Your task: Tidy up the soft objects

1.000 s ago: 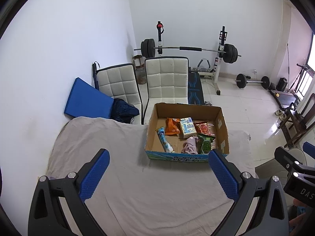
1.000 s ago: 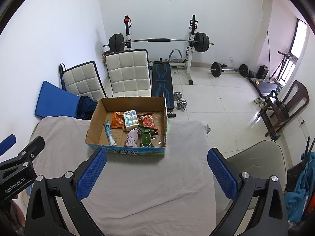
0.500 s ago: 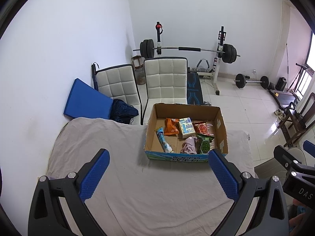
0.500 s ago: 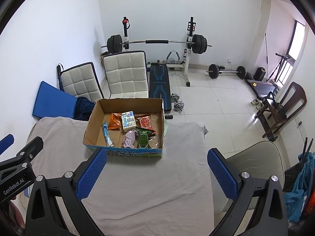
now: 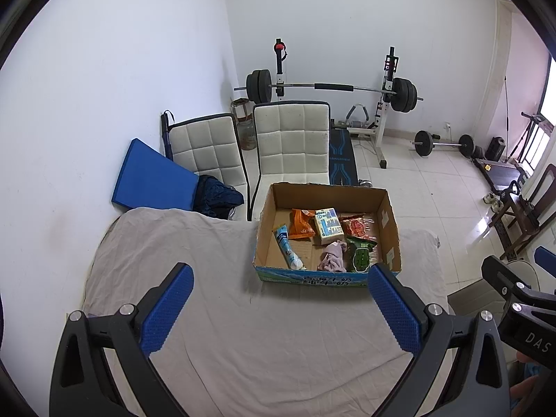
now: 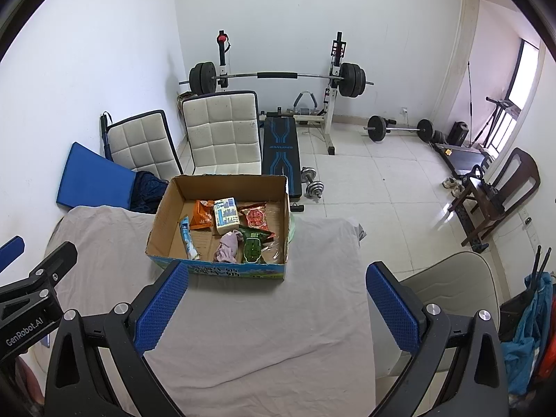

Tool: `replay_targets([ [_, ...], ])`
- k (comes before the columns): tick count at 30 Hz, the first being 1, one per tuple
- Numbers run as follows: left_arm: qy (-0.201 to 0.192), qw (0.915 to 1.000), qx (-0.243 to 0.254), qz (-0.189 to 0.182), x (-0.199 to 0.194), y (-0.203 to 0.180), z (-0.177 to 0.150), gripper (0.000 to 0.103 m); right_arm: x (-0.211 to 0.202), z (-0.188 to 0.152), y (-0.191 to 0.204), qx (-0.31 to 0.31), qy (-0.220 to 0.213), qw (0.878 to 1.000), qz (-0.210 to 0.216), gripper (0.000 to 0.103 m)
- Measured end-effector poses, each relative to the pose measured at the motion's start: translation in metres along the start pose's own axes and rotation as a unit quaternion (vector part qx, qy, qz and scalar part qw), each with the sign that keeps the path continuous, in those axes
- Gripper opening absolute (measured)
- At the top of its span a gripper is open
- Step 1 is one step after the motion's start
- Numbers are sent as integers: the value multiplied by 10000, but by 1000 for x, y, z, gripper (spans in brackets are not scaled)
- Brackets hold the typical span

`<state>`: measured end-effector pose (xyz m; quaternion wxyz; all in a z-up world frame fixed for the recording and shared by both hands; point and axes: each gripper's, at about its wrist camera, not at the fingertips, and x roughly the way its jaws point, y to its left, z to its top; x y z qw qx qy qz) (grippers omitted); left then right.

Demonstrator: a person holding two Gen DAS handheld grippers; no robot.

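Note:
An open cardboard box [image 5: 390, 222] [image 6: 163, 215] stands at the far side of a table covered with a grey cloth [image 5: 243, 330] [image 6: 260, 330]. In it lie a pink cloth [image 5: 333, 259] [image 6: 227, 246], a blue-white tube [image 5: 287, 246] [image 6: 188, 239], an orange packet [image 5: 301, 223] [image 6: 202, 213], a pale blue-printed pack [image 5: 328, 230] [image 6: 226, 215], a red packet [image 5: 355, 226] [image 6: 255, 216] and a green packet [image 5: 361, 257] [image 6: 252, 249]. My left gripper [image 5: 276, 309] is open and empty, in front of the box. My right gripper [image 6: 274, 307] is open and empty, in front and right of the box.
Two white padded chairs [image 5: 292, 146] and a blue mat [image 5: 149, 177] stand behind the table. A barbell rack [image 6: 278, 76], a bench and dumbbells are farther back. A beige chair [image 6: 448, 292] stands right of the table. The table's right edge is near the right gripper.
Both grippers have drifted slightly, so the box sits a little differently in each view. Both stay open and nothing in the box has moved.

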<state>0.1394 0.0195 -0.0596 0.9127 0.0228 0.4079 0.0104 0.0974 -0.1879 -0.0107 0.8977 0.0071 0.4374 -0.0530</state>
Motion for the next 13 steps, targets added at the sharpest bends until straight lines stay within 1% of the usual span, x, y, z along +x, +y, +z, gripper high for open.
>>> replay_targets([
  [6,20,10000,-2,-5,-1,-1,0,103,-7,9,-2,-56,-18,10000,24,103],
  [13,14,10000,1,-30,-4,-4,0,103,-8,10,-1,-54,-28,10000,38,103],
])
